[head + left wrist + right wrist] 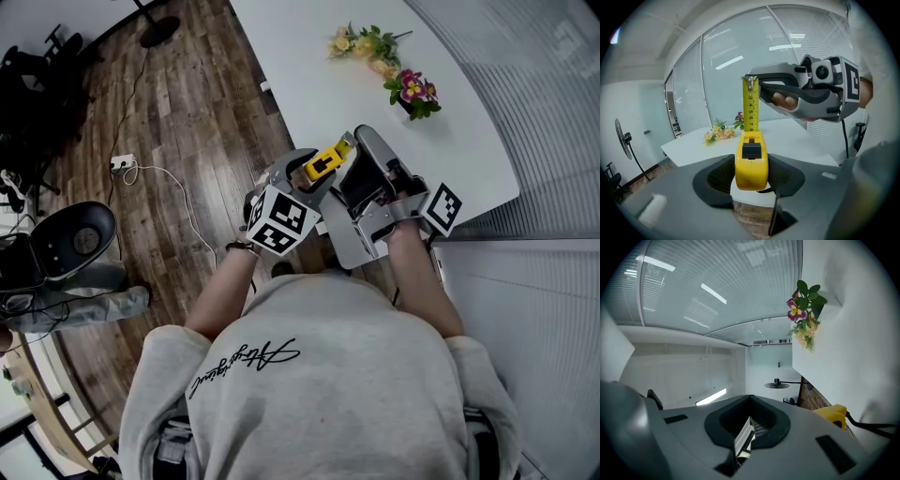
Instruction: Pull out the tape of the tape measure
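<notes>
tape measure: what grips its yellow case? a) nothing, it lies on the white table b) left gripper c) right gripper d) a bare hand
b: the left gripper clamps the tape measure between its jaws, while the right gripper pinches the tip of the tape.

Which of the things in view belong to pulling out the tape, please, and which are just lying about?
Job: tape measure in the left gripper; its tape, pinched by the right gripper.
Lying about: yellow flowers, pink flowers, floor fan, power strip.
</notes>
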`<state>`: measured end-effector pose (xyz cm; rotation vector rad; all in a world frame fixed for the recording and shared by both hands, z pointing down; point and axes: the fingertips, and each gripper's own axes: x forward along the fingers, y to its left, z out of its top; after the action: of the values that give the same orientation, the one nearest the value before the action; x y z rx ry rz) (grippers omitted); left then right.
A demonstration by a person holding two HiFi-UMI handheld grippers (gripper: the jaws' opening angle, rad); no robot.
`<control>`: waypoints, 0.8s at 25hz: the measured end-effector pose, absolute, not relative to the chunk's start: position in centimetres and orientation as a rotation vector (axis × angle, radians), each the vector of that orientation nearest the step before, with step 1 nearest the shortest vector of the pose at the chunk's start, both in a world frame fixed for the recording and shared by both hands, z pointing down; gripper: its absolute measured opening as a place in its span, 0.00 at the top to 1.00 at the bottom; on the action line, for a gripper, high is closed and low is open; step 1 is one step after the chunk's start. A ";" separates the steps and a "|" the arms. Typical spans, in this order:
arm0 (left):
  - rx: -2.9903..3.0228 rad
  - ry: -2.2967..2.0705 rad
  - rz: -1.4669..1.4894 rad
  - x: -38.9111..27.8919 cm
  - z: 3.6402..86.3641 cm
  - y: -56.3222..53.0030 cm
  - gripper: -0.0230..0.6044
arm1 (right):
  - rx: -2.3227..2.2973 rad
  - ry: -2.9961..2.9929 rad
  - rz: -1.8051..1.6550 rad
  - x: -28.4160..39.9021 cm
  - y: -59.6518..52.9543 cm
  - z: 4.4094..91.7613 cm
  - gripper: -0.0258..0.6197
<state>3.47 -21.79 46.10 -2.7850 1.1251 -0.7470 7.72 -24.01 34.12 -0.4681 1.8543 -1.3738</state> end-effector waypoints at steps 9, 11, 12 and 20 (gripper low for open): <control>-2.783 1.126 -0.743 3.5 45.9 -21.8 0.66 | -0.495 1.853 -1.403 7.7 -24.4 36.0 0.96; -2.786 1.127 -0.736 3.6 45.8 -21.8 0.66 | -0.507 1.858 -1.407 7.7 -24.5 36.3 0.96; -2.787 1.128 -0.734 3.6 45.7 -21.8 0.66 | -0.516 1.863 -1.409 7.7 -24.5 36.6 0.96; -2.794 1.122 -0.717 3.7 45.4 -21.6 0.66 | -0.545 1.850 -1.450 7.7 -24.6 38.6 0.96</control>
<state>3.74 -21.64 45.39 -2.7938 1.1225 -0.7171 7.69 -24.57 38.55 -0.5449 1.8503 -1.4504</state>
